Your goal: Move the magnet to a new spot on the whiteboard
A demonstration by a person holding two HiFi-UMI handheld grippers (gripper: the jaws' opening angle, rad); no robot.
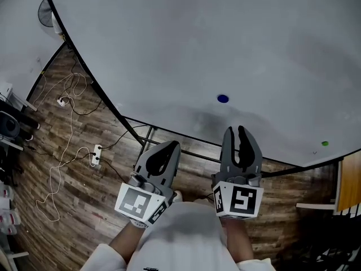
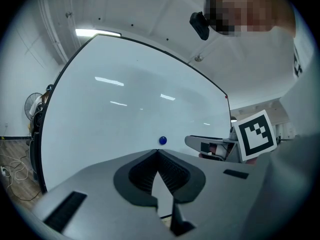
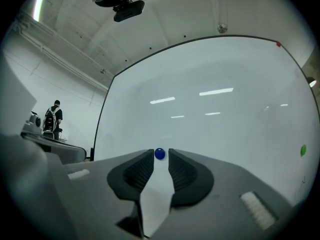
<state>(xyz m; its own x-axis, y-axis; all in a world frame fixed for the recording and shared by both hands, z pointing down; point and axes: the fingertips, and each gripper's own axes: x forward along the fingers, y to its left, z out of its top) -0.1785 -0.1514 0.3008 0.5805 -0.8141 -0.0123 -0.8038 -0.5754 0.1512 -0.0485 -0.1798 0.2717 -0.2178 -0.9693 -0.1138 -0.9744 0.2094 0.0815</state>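
A small blue magnet point(image 1: 223, 99) sticks on the large whiteboard point(image 1: 186, 44). My right gripper point(image 1: 236, 131) points at the board just below the magnet, short of it, with its jaws a narrow gap apart and nothing pressed between them. In the right gripper view the magnet point(image 3: 159, 154) lines up with the gap between the tips of the right gripper point(image 3: 160, 151). My left gripper point(image 1: 167, 147) is lower left, away from the board, tips together and empty. The left gripper view shows its closed tips point(image 2: 158, 151), the magnet point(image 2: 162, 140) beyond, and the right gripper point(image 2: 200, 143) beside.
A green magnet point(image 1: 325, 143) sits near the board's lower right edge. Below the board are its dark frame bars point(image 1: 169, 143), a wood floor with loose cables and a power strip point(image 1: 96, 154), and a fan point(image 1: 46, 10) at far left. A person point(image 3: 51, 118) stands far off.
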